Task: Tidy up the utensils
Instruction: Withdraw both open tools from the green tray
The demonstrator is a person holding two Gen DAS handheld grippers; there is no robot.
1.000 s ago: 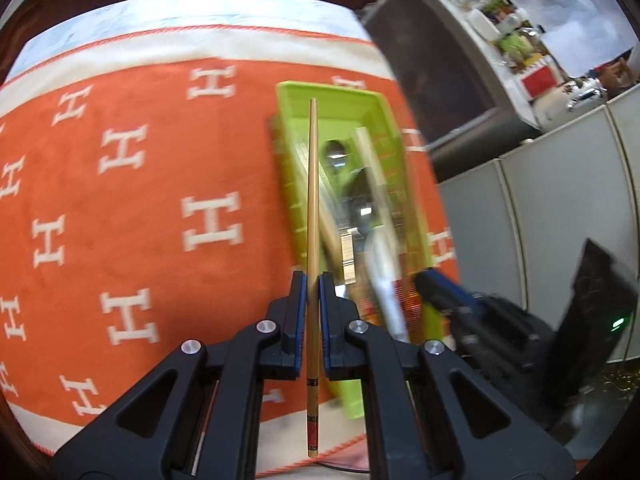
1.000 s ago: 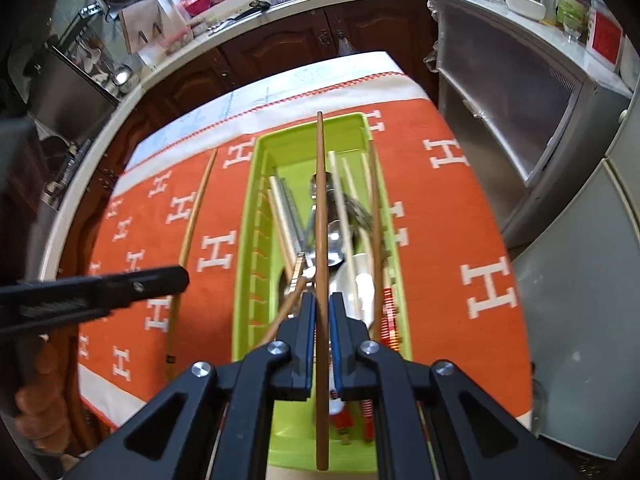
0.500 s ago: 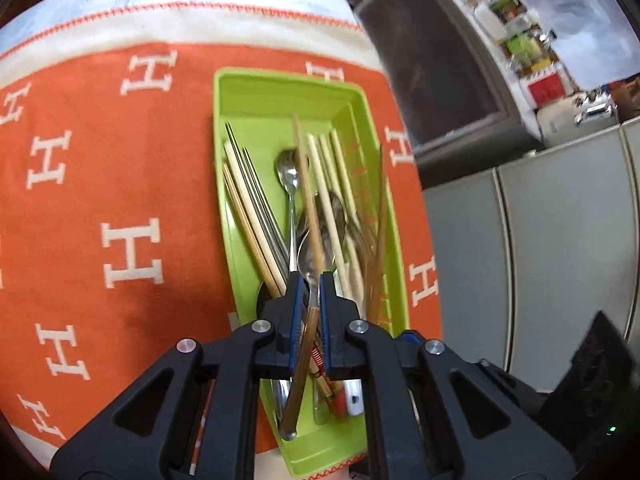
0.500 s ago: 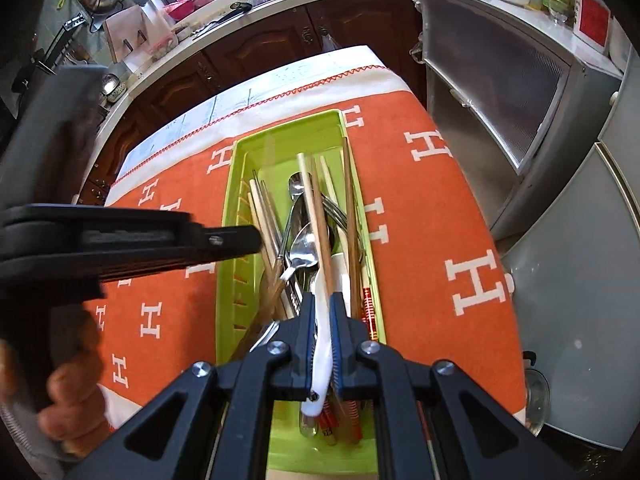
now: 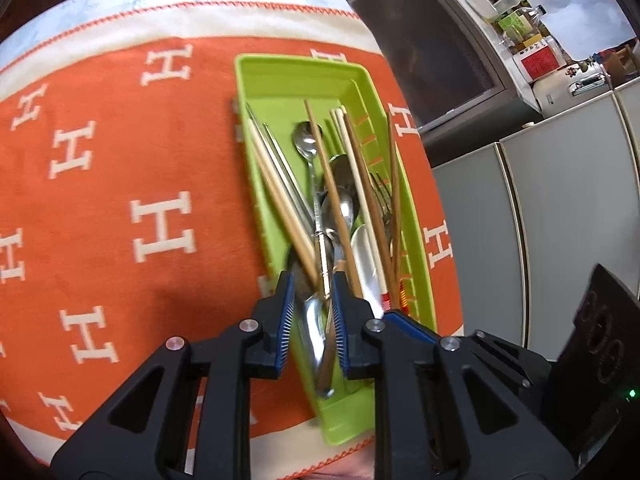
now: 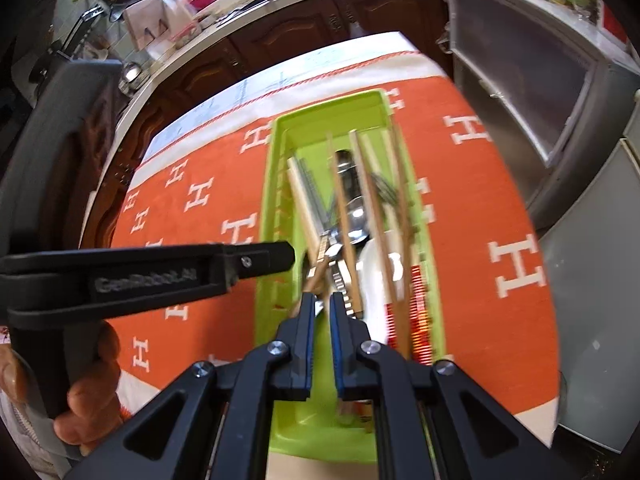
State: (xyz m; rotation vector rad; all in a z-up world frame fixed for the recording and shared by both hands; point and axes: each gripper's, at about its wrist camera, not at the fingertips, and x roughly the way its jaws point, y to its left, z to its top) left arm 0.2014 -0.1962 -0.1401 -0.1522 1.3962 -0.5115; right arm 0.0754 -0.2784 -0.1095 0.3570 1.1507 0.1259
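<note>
A green tray point(image 5: 288, 64) point(image 6: 320, 110) lies on the orange cloth and holds chopsticks, metal spoons, a fork and a white spoon. My left gripper point(image 5: 313, 280) hangs low over the tray's near end with its jaws opening. A wooden chopstick point(image 5: 332, 200) lies in the tray with its near end between the pads, which stand clear of it. My right gripper point(image 6: 321, 298) is over the same end, its fingers close together with nothing showing between them. Another wooden chopstick point(image 6: 344, 208) lies in the tray just ahead of it.
The orange cloth point(image 5: 120, 160) with white H marks spreads to the left of the tray. A person's hand point(image 6: 88, 400) holds the left gripper's handle. Grey cabinets point(image 5: 540, 220) stand right of the table, and a cluttered kitchen counter point(image 6: 240, 4) runs behind it.
My left gripper went from over the cloth to low over the tray and opened off its chopstick, which now lies in the tray. The right gripper's chopstick has left its fingers.
</note>
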